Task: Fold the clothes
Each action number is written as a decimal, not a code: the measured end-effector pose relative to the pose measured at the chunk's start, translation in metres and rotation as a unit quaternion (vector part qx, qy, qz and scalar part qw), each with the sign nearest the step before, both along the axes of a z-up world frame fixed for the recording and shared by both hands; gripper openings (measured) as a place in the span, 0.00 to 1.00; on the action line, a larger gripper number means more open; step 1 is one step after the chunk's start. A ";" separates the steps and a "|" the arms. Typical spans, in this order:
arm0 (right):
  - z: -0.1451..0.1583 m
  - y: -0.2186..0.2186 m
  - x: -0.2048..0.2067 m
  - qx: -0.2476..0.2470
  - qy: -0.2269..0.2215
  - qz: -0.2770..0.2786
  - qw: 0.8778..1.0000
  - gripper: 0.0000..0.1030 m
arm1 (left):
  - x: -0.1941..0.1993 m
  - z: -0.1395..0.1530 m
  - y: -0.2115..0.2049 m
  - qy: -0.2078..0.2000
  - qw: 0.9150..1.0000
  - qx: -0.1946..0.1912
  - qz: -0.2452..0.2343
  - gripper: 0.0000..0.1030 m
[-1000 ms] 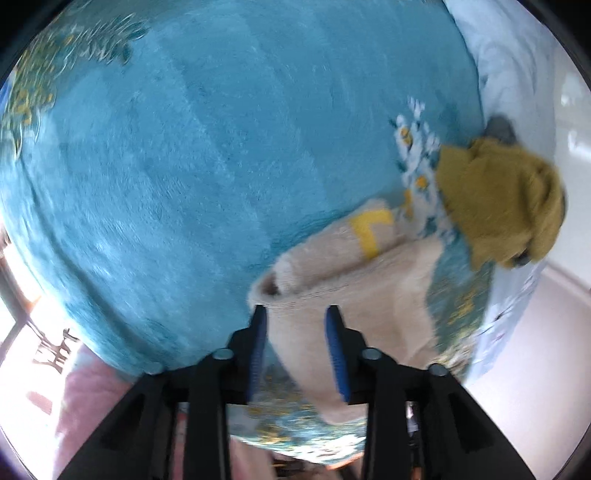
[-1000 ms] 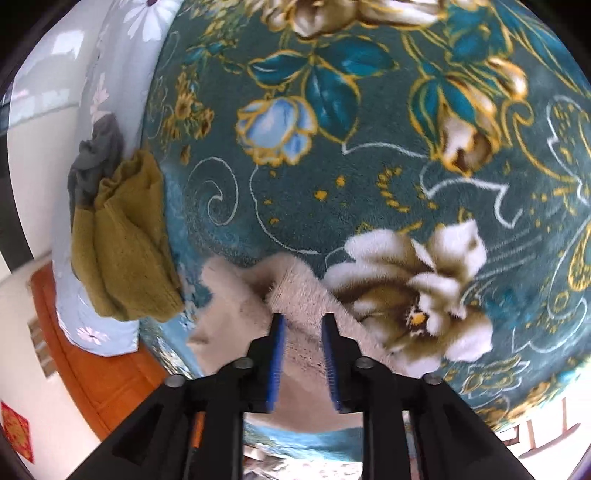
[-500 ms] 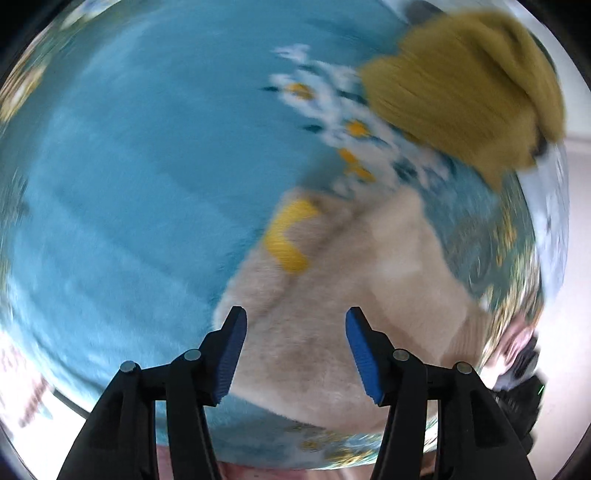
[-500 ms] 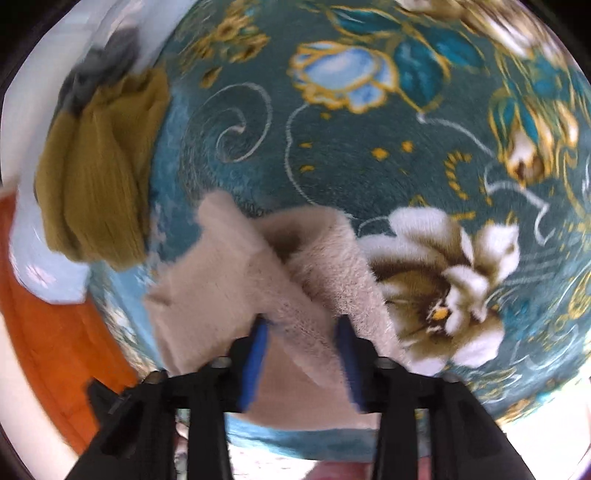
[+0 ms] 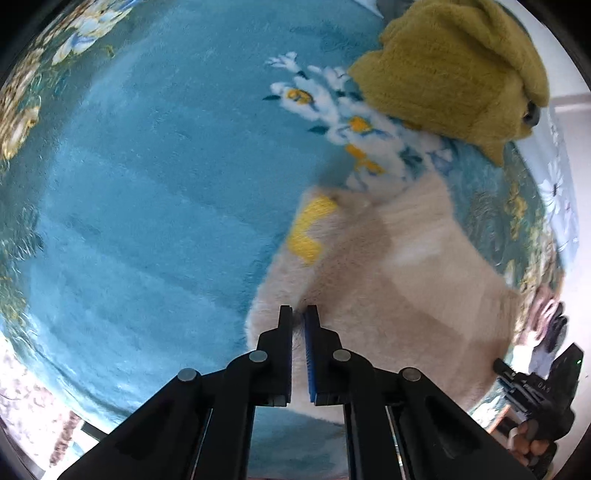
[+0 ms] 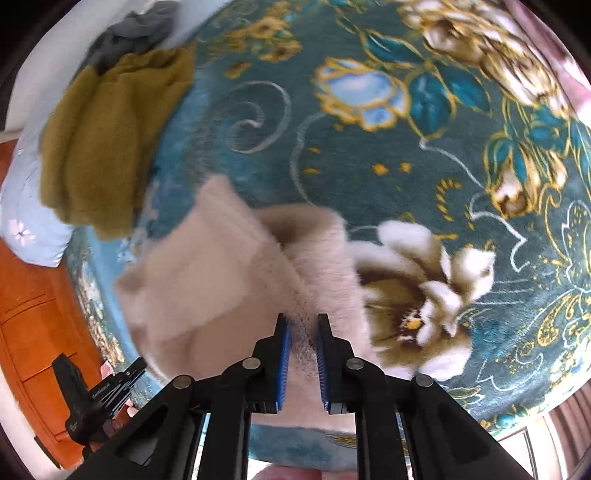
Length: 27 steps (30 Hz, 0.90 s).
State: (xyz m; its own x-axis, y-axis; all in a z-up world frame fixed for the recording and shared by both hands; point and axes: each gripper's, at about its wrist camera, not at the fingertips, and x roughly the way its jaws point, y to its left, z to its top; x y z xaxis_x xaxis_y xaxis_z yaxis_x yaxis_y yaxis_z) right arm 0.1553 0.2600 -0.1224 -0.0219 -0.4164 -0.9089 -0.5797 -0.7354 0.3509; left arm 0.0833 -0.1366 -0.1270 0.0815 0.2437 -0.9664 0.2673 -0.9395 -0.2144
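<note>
A beige fleece garment [image 5: 388, 280] with a yellow mark [image 5: 308, 229] lies partly folded on a teal floral blanket [image 5: 147, 184]. My left gripper [image 5: 298, 314] is shut on the garment's near edge. In the right wrist view the same beige garment [image 6: 229, 280] lies bunched, and my right gripper [image 6: 303, 321] is shut on a fold of it. A mustard-yellow garment [image 5: 450, 74] lies beyond the beige one; it also shows in the right wrist view [image 6: 110, 136].
A grey cloth [image 6: 133, 33] lies behind the mustard garment. A pale blue pillow [image 6: 26, 221] sits at the bed's edge, above an orange wooden floor [image 6: 29, 332]. The other gripper shows at the lower right of the left view [image 5: 535, 395].
Both grippers opened half a second ago, then shut again on the beige garment at new spots. The garment lies flatter and more spread than a second ago.
</note>
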 end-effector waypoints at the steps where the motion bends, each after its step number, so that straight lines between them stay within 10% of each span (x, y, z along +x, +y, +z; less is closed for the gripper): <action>1: -0.004 -0.001 0.001 0.001 -0.005 -0.002 1.000 0.14 | -0.001 -0.002 0.000 -0.003 1.000 -0.005 -0.003 0.06; 6: -0.017 0.002 0.003 -0.004 -0.019 -0.024 1.000 0.18 | -0.006 -0.010 -0.003 -0.016 1.000 -0.010 -0.009 0.09; 10: -0.021 0.006 0.005 -0.007 -0.020 -0.017 1.000 0.29 | -0.009 -0.016 -0.007 -0.025 0.999 -0.021 -0.025 0.41; 14: -0.031 0.016 0.015 -0.014 -0.025 -0.035 0.999 0.45 | -0.009 -0.028 -0.018 -0.032 0.999 0.008 -0.013 0.53; 27: -0.055 0.027 0.016 -0.046 -0.032 -0.056 0.997 0.50 | 0.005 -0.052 -0.053 -0.025 0.985 0.166 0.049 0.58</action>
State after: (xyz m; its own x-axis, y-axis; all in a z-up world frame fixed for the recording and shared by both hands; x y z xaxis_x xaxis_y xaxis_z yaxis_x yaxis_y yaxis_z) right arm 0.1715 0.2871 -0.1770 -0.0160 -0.4956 -0.8684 -0.6795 -0.6317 0.3730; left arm 0.0886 -0.1899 -0.1786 0.0865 0.5549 -0.8274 0.3709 -0.7888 -0.4902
